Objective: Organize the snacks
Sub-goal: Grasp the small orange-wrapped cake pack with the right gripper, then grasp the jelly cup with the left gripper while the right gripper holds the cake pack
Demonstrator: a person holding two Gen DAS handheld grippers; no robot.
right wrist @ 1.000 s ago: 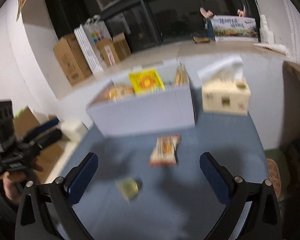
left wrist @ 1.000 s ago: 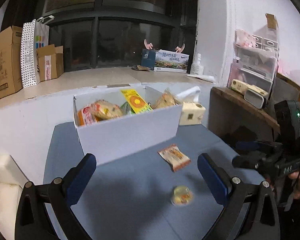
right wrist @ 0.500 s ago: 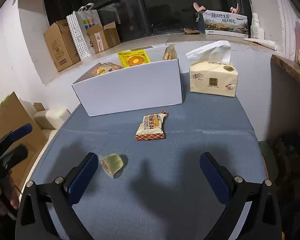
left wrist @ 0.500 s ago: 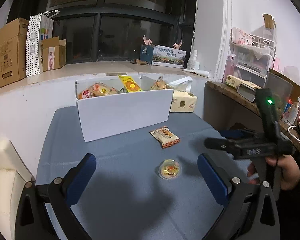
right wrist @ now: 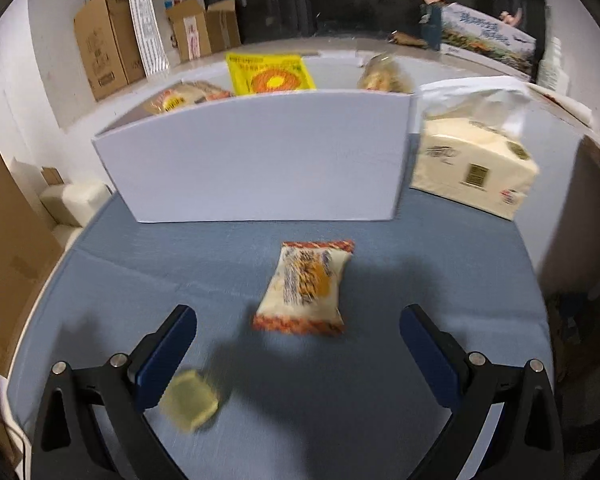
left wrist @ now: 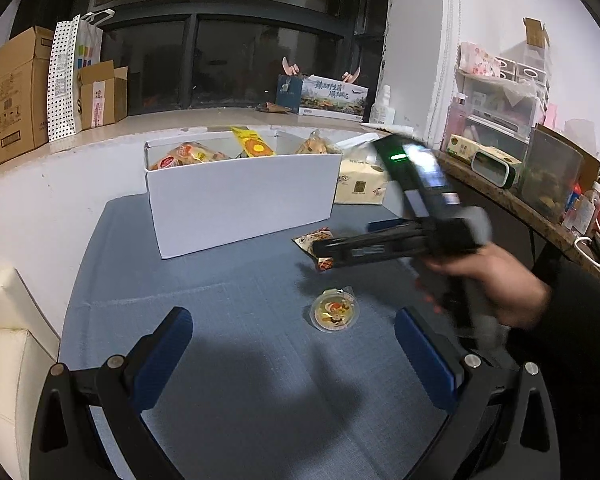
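A white box (left wrist: 240, 196) (right wrist: 260, 160) holding several snack packets stands at the back of the blue table. A small orange-and-white snack packet (right wrist: 304, 288) lies in front of it, between and just ahead of my open right gripper (right wrist: 296, 344). In the left wrist view that packet (left wrist: 314, 240) is partly hidden under the right gripper's body (left wrist: 396, 240). A small round jelly cup (left wrist: 334, 312) (right wrist: 190, 402) sits nearer, ahead of my open, empty left gripper (left wrist: 292, 344).
A tissue pack (right wrist: 472, 168) stands right of the box. A wooden shelf with clutter (left wrist: 512, 184) is at the right. Cardboard boxes (left wrist: 16, 92) line the window ledge. A cream cushion (left wrist: 4, 332) lies left of the table.
My right gripper has moved forward and down over the orange-and-white packet, which now looks much larger. In the left wrist view the right gripper has swung in over the packet. The left gripper barely moved.
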